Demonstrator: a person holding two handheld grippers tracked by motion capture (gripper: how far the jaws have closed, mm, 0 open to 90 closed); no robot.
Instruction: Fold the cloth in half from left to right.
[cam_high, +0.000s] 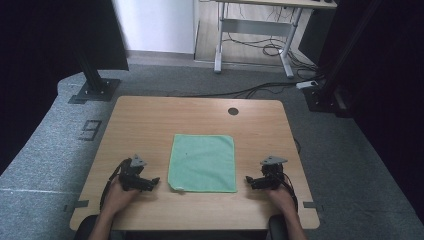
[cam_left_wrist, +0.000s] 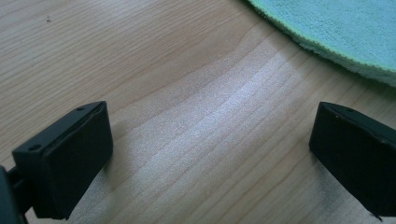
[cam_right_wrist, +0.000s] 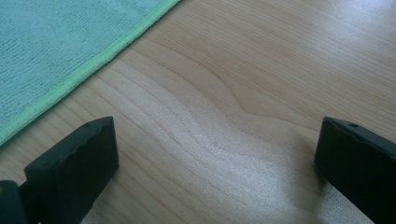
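Each hand-held gripper is black: the left gripper (cam_high: 150, 183) and the right gripper (cam_high: 251, 181) both carry a grey three-cornered plate on top, and a black cable loops back from each beside the person's forearm. The forearms are bare, with no sleeve reaching into the high view. In the gripper views the fingers (cam_left_wrist: 65, 161) are blocky black pads with flat inner faces, slightly rounded corners and small round screw holes along their top edges, and the right gripper's fingers (cam_right_wrist: 74, 165) have the same shape and matt black finish.
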